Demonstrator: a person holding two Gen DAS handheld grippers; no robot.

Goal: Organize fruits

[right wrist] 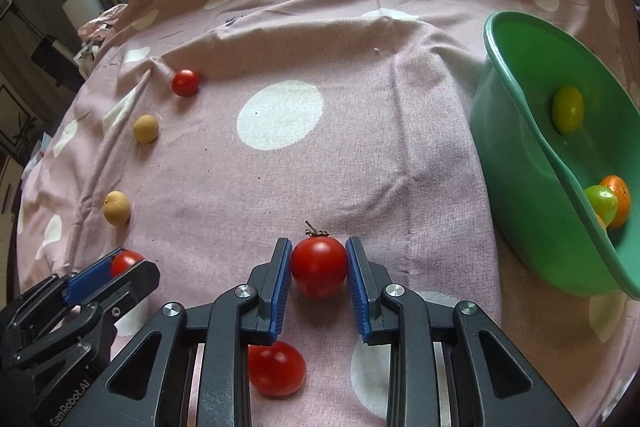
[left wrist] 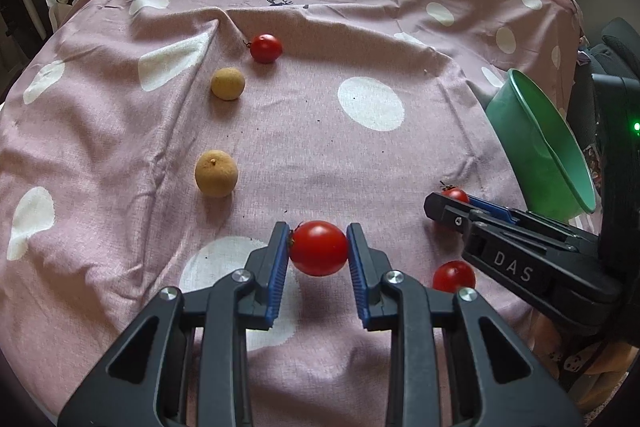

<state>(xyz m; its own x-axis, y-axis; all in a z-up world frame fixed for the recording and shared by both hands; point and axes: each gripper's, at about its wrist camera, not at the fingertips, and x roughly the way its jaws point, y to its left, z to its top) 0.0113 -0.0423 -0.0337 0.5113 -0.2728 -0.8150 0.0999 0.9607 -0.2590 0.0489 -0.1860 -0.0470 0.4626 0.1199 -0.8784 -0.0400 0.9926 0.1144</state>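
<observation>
pink dotted cloth (right wrist: 360,155) carries loose tomatoes (right wrist: 185,83), tan fruits (right wrist: 145,128), green bowl (right wrist: 520,187).

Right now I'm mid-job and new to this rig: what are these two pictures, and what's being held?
Each picture comes from a camera on a hand-held two-finger gripper, looking along its fingers.

Left view: the left gripper is shut on a red tomato. Right view: the right gripper is shut on a stemmed tomato.

On the spotted pink cloth lie two more red tomatoes and two tan fruits. The green bowl at the right already holds green and orange fruit.
</observation>
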